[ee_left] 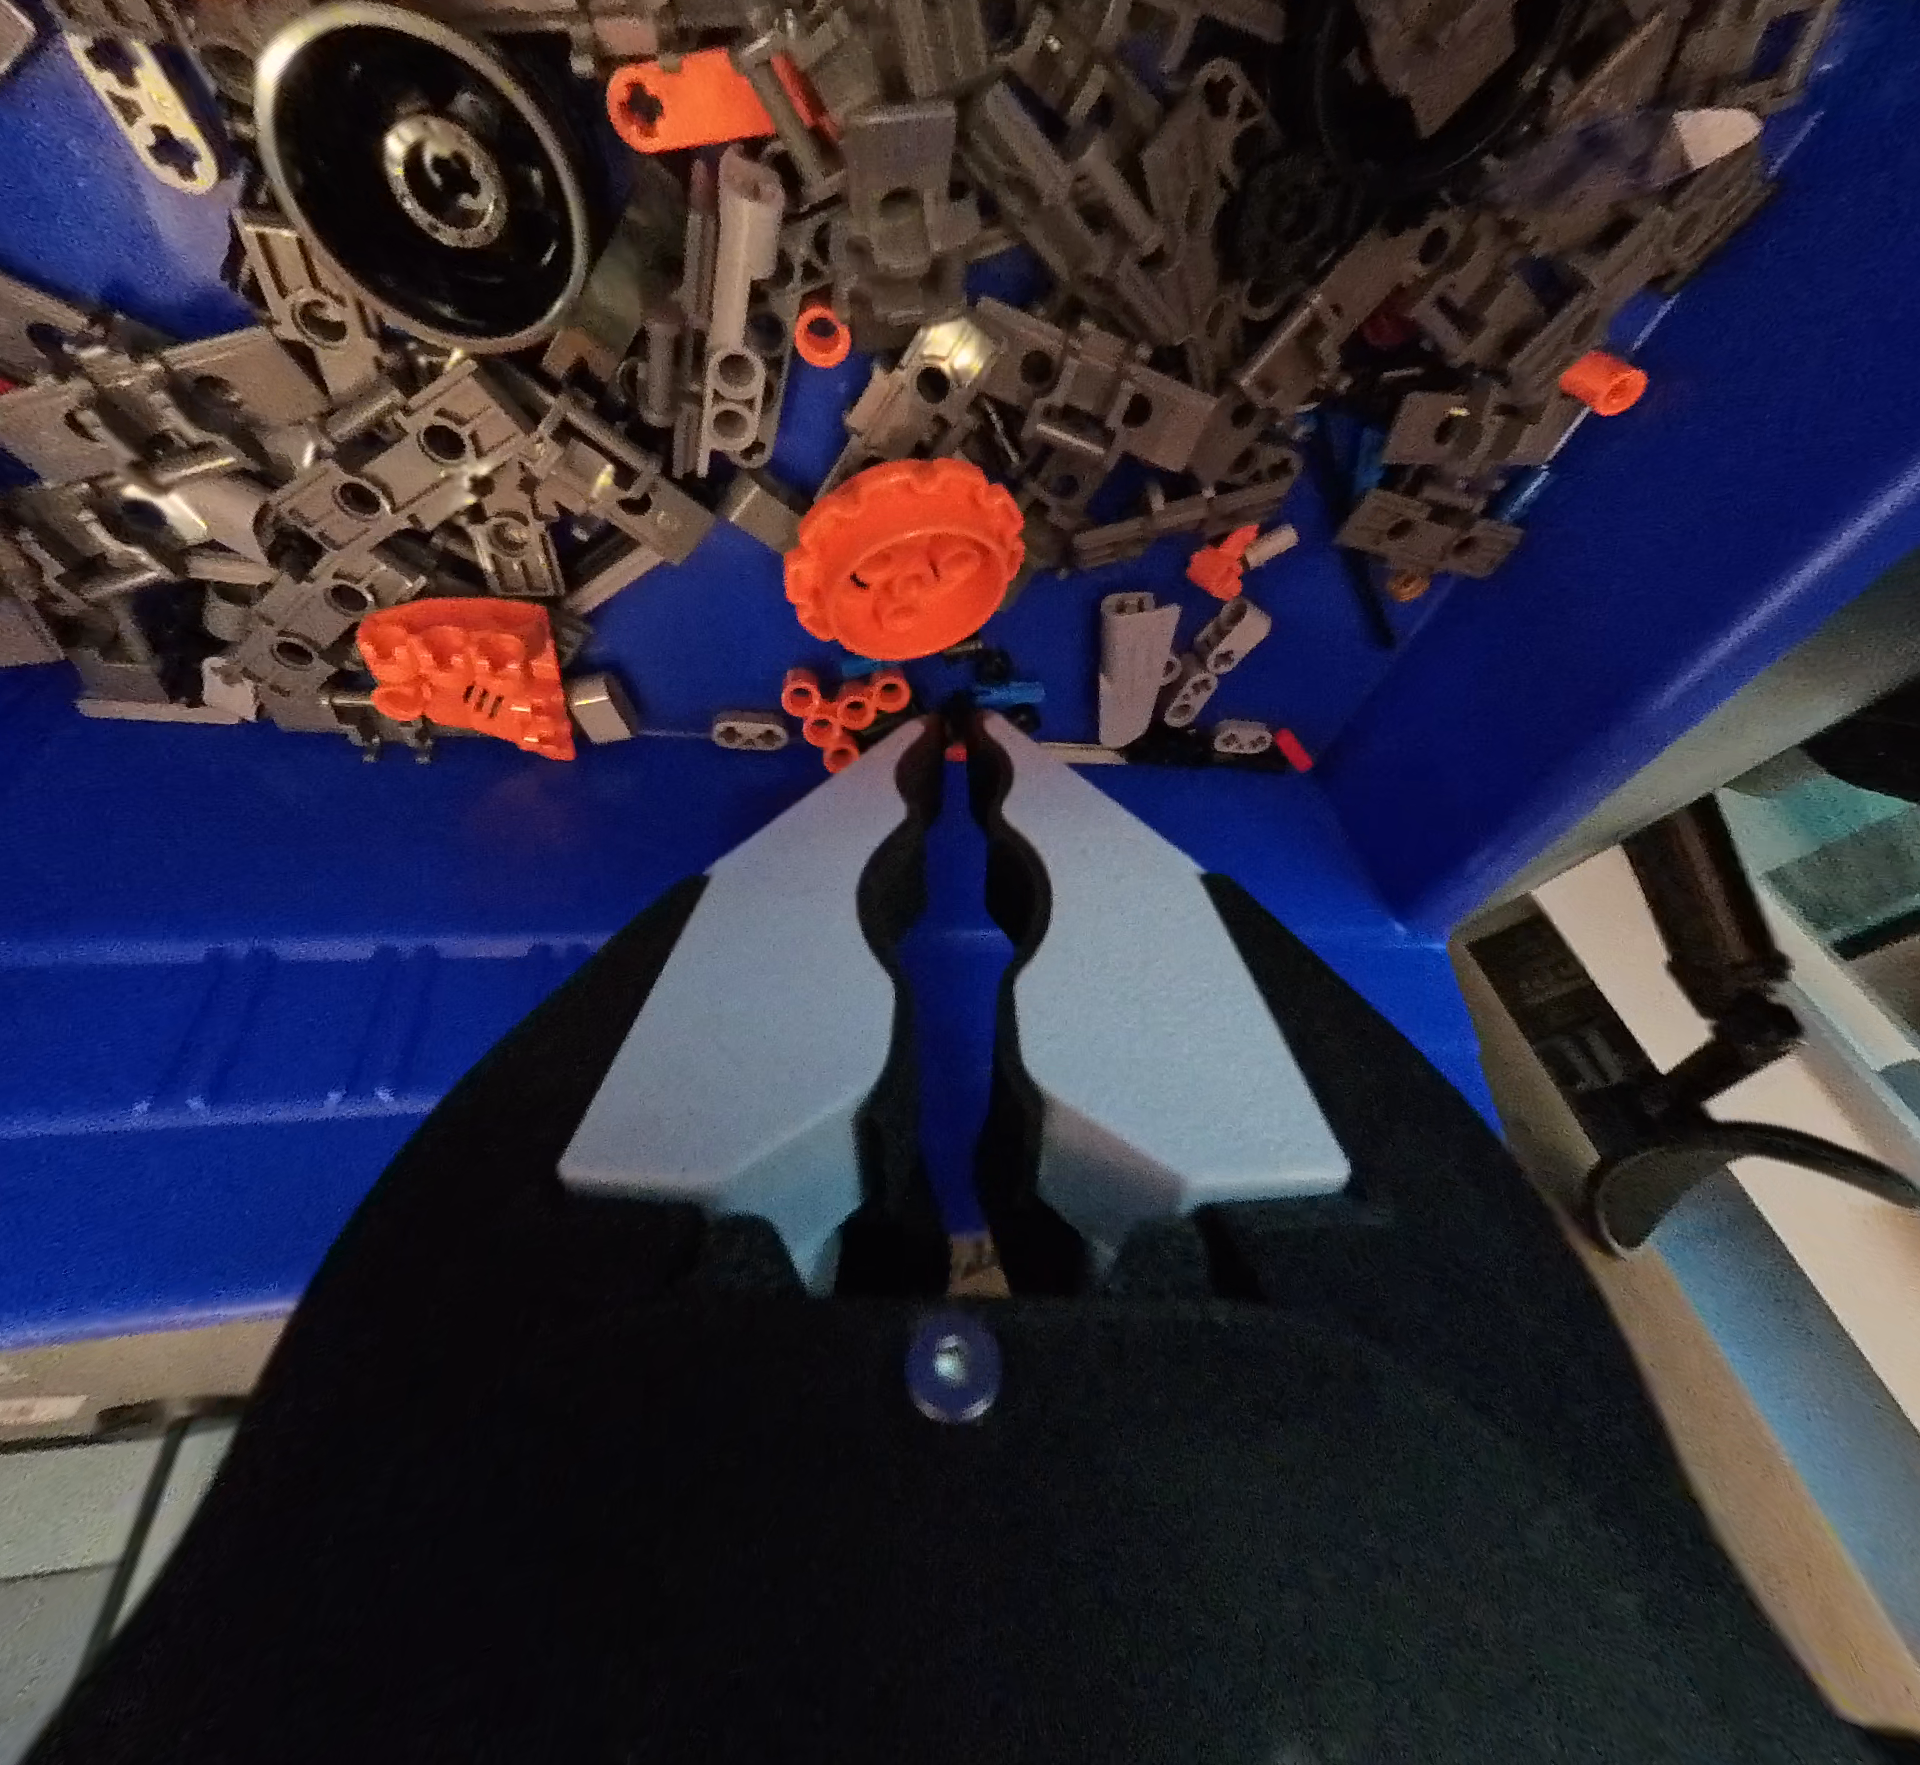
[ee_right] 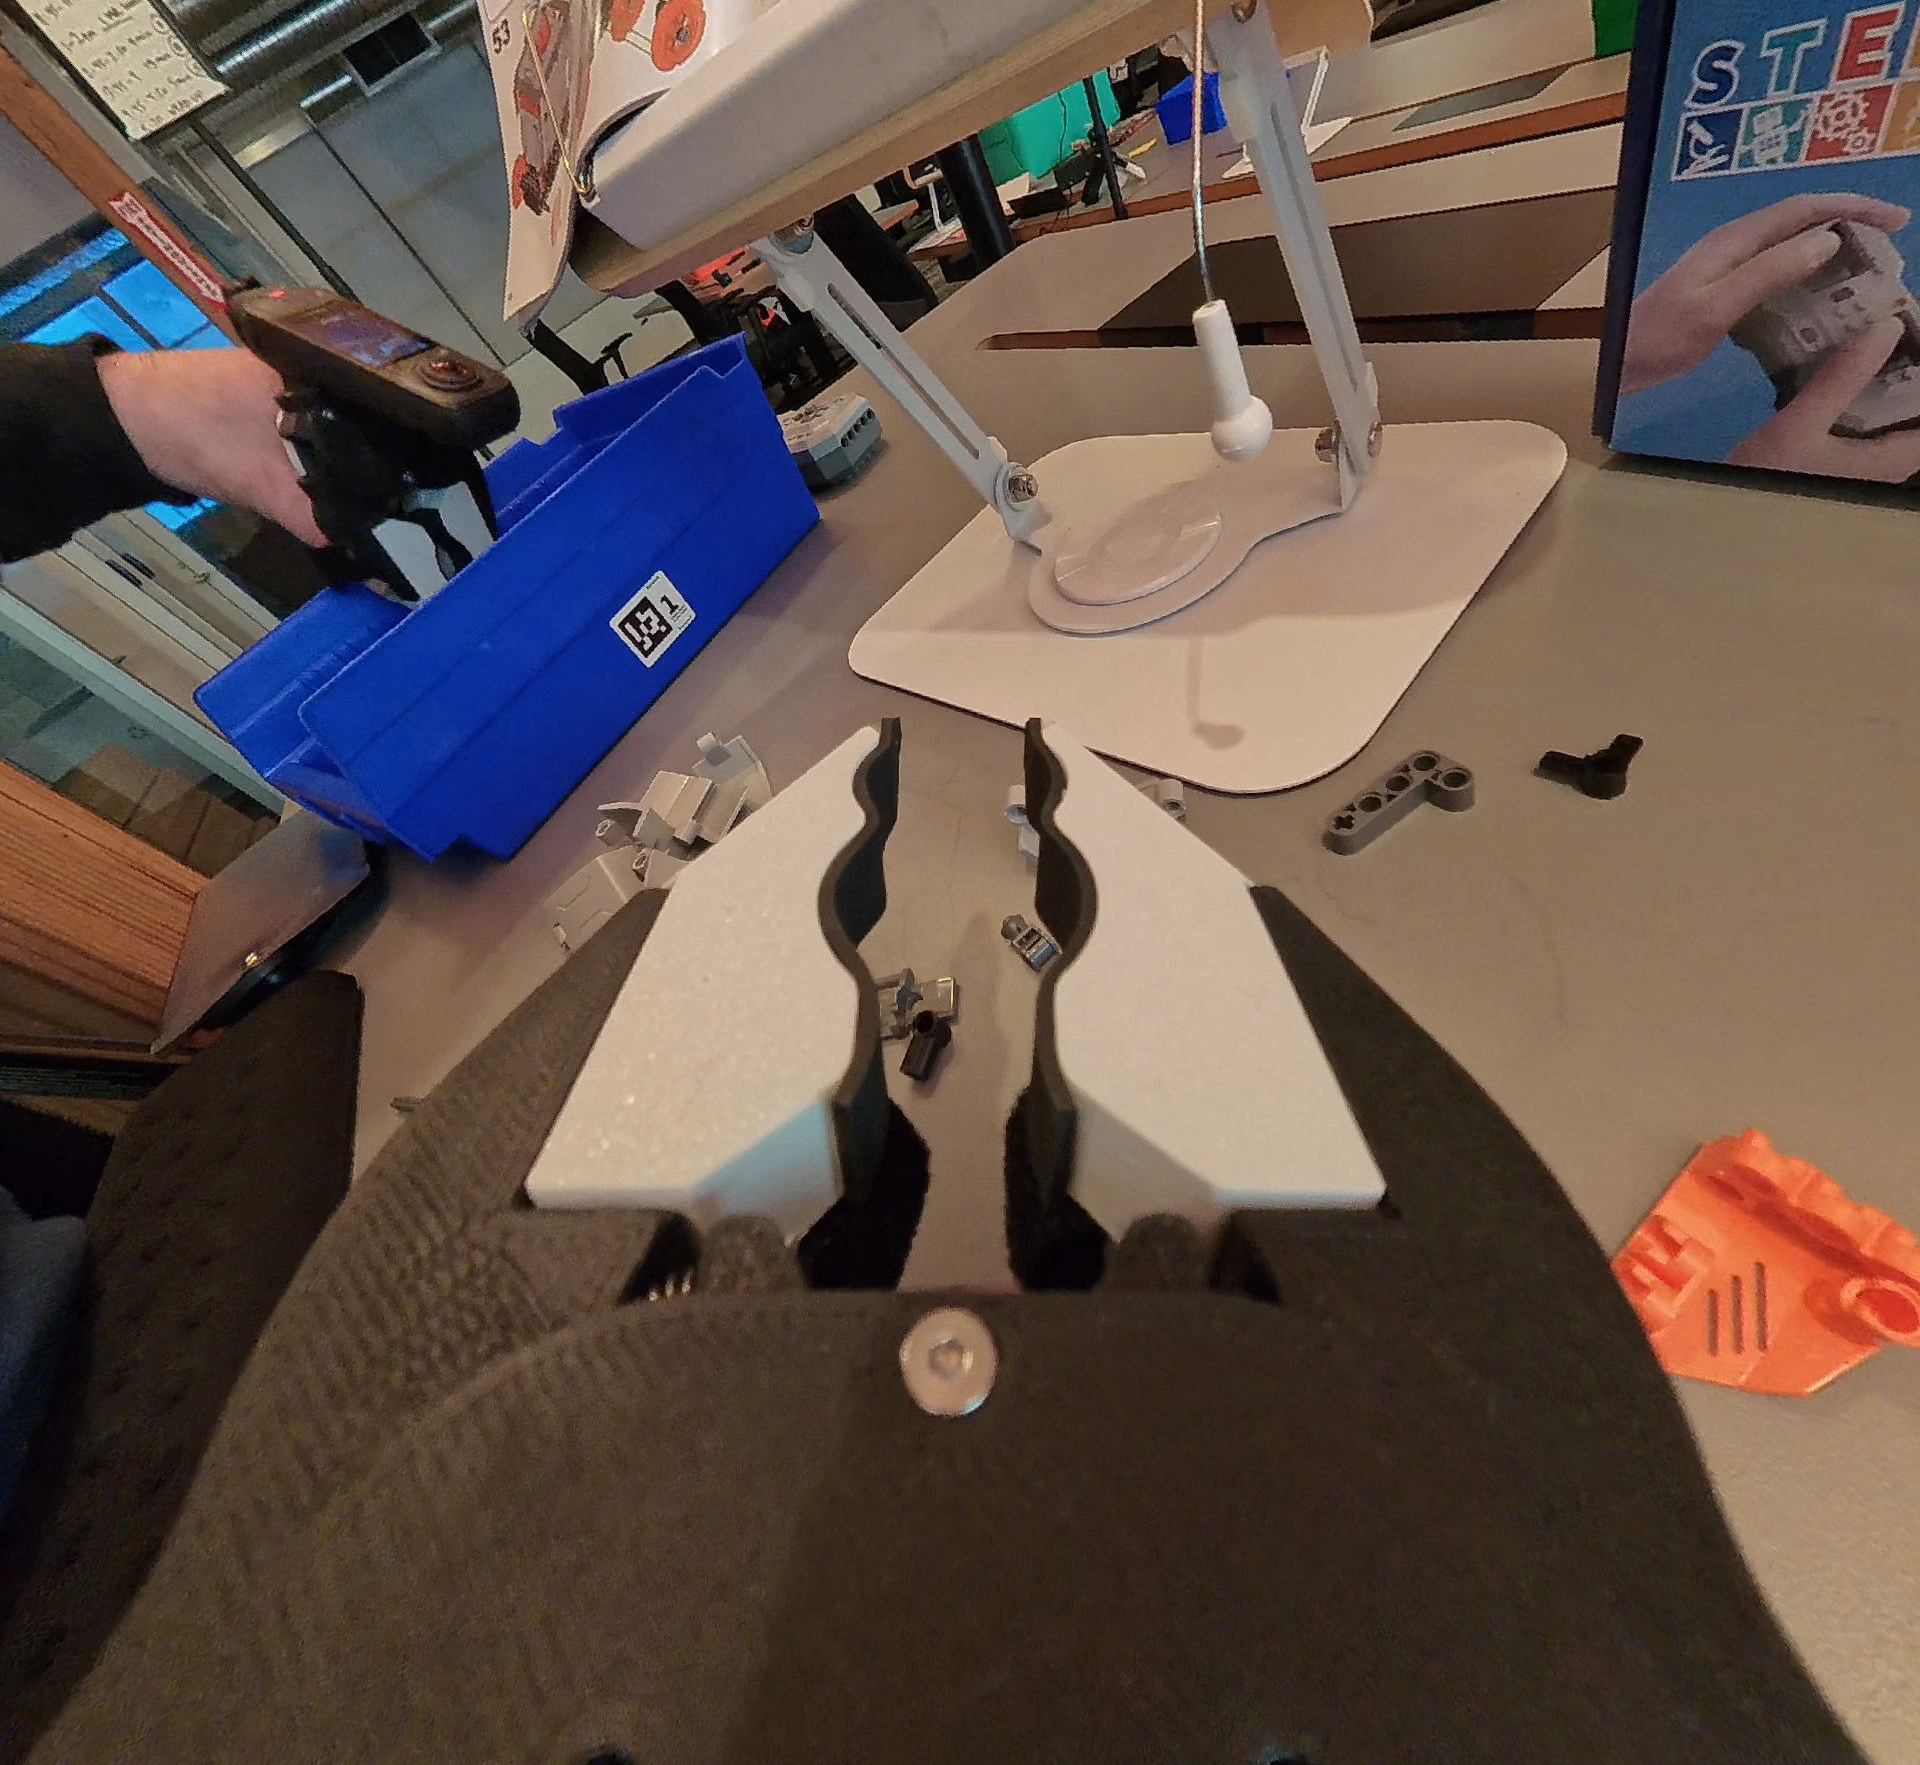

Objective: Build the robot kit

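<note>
Left tongs are down inside the blue bin, tips nearly together, pinching what looks like a small black pin, though it's hard to be sure. Just beyond sits an orange gear wheel, with a cluster of small orange connectors beside the tips and a heap of grey beams farther back. Right tongs hover open over the bench, empty, above a little black peg. An orange panel piece lies off to the right.
</note>
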Motion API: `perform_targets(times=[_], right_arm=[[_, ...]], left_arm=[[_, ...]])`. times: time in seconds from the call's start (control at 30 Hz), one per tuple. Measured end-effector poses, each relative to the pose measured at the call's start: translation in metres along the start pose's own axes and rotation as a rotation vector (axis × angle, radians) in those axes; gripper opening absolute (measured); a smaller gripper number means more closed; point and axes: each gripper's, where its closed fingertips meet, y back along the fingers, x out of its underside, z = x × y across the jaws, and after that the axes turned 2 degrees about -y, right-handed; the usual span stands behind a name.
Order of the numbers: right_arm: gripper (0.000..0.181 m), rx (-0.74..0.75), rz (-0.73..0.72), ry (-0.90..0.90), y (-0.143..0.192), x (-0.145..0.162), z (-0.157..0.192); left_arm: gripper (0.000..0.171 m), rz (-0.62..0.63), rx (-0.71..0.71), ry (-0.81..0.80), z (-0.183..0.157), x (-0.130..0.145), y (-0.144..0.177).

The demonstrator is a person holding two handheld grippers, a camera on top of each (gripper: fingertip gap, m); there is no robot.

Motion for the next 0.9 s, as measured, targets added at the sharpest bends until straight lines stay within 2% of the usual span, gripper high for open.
perform_targets(times=[0.03,0.1,0.33,0.53,0.73,0.9], right_arm=[[0.021,0.0,0.0,-0.001,0.0,0.0,0.0],[0.021,0.0,-0.001,0.0,0.0,0.0,0.0],[0.021,0.001,-0.002,0.002,0.0,0.0,0.0],[0.021,0.001,-0.002,0.002,0.0,0.0,0.0],[0.021,0.0,-0.004,0.001,0.0,-0.001,0.0],[0.021,0.0,-0.002,0.002,0.0,0.0,0.001]], left_arm=[[0.003,-0.001,-0.038,-0.016,0.003,-0.001,-0.002],[0.005,-0.006,-0.005,-0.022,-0.007,-0.004,-0.006],[0.014,0.026,-0.02,0.018,-0.005,-0.002,-0.02],[0.005,0.015,-0.039,0.039,-0.003,-0.005,-0.021],[0.004,-0.04,-0.062,0.037,-0.001,-0.008,-0.013],[0.004,-0.066,-0.028,0.006,-0.014,-0.004,0.0]])
